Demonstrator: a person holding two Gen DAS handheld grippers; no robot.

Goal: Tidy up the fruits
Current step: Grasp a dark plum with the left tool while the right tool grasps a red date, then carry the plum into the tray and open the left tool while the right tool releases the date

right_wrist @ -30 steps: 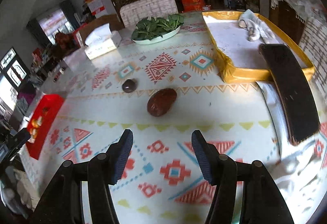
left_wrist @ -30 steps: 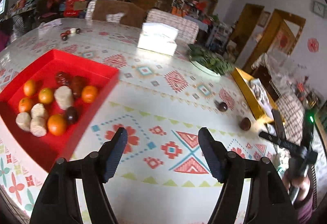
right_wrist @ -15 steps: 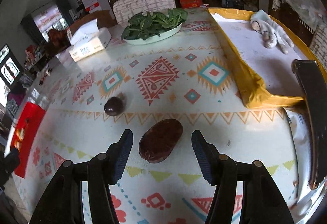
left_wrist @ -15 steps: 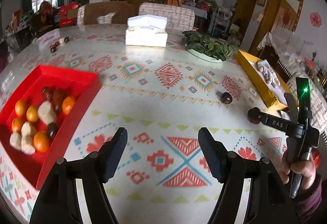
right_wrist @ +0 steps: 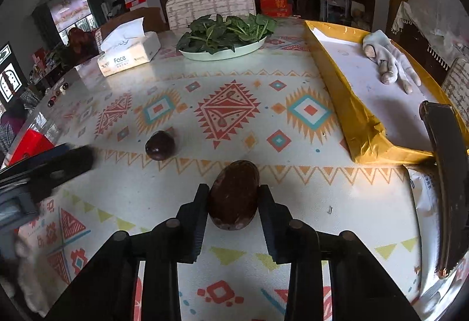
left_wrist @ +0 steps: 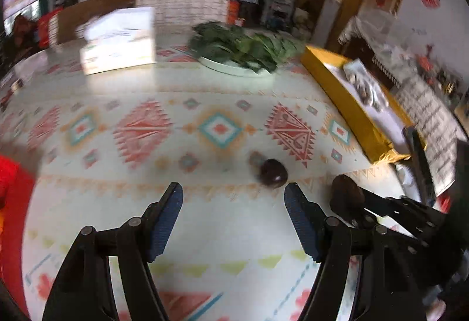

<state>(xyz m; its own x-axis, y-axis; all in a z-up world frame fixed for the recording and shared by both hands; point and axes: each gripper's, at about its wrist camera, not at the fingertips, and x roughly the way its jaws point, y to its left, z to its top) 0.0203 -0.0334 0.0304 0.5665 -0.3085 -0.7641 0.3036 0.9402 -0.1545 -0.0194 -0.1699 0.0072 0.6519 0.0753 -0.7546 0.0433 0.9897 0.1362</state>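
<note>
A brown oval fruit (right_wrist: 234,198) lies on the patterned tablecloth between the pads of my right gripper (right_wrist: 234,192). Its jaws are closing and both pads touch the fruit's sides. A small dark round fruit (right_wrist: 160,145) sits to its left. In the left wrist view that round fruit (left_wrist: 273,172) lies just ahead of my left gripper (left_wrist: 233,192), slightly right of centre; the jaws stand open and hold nothing. The held oval fruit (left_wrist: 346,198) shows at the right. Only an edge of the red tray (left_wrist: 11,174) is visible at far left.
At the back stand a tissue box (right_wrist: 129,53) and a plate of green leaves (right_wrist: 222,39). A yellow tray (right_wrist: 351,116) holding a pale glove lines the right side, with a dark flat object (right_wrist: 448,174) beside it. A chair back (right_wrist: 211,6) rises behind the table.
My left gripper swung right, so the red tray slid out to the left and the dark round fruit came close. My right gripper advanced over the oval fruit and closed on it.
</note>
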